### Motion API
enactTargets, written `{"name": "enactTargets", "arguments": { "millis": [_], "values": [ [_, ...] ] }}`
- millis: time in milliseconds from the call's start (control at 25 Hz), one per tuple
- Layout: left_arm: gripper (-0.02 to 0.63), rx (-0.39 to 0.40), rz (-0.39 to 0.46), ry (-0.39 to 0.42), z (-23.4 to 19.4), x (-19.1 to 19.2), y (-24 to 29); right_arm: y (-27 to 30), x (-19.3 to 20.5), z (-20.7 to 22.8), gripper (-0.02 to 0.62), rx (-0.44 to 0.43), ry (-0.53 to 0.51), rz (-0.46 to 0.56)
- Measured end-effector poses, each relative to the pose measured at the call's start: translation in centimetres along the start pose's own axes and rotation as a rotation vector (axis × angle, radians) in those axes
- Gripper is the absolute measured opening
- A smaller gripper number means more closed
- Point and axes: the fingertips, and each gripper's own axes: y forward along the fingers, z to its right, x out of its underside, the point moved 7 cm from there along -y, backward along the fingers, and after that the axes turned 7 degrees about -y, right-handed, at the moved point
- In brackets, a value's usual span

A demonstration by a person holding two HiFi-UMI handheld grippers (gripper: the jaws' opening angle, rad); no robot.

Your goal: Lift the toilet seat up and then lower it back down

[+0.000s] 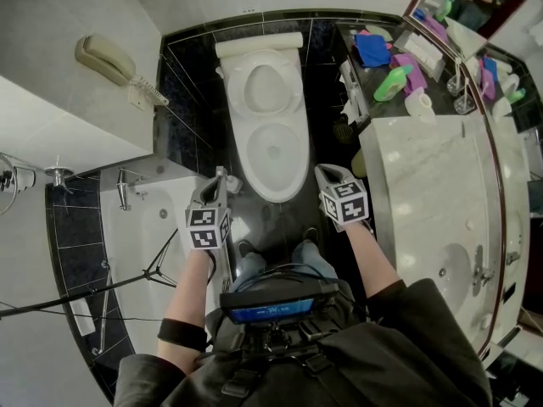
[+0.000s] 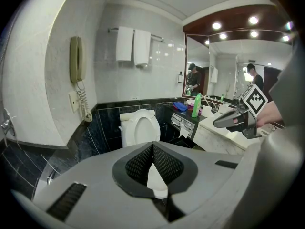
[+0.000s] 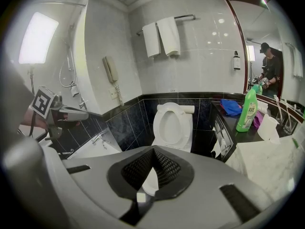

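Note:
The white toilet (image 1: pixel 273 147) stands against the black tiled wall, straight ahead of me. Its seat (image 1: pixel 265 87) is raised and leans back on the tank (image 1: pixel 259 45), so the bowl lies open; both gripper views show the seat (image 2: pixel 144 128) (image 3: pixel 171 123) upright. My left gripper (image 1: pixel 221 176) hovers by the bowl's front left corner, shut and holding nothing. My right gripper (image 1: pixel 326 173) hovers at the bowl's front right, its jaws together and empty. Neither touches the toilet. In their own views the left gripper (image 2: pixel 153 146) and right gripper (image 3: pixel 153 150) point at the bowl.
A bathtub (image 1: pixel 144 227) lies on the left, with a wall phone (image 1: pixel 106 60) above it. A marble vanity (image 1: pixel 433 168) with a sink and a green bottle (image 1: pixel 392 83) fills the right side. Paper holders (image 1: pixel 352 91) hang beside the toilet. My feet (image 1: pixel 280 257) stand before the bowl.

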Motion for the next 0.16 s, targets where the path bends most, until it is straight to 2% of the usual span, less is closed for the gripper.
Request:
{"name": "enactTargets", "arguments": {
  "millis": [160],
  "values": [
    [0.008,-0.001,-0.001,-0.001,-0.05,-0.02,0.03,-0.23,-0.37,-0.31,0.002,-0.003,0.006,-0.006]
  ]
}}
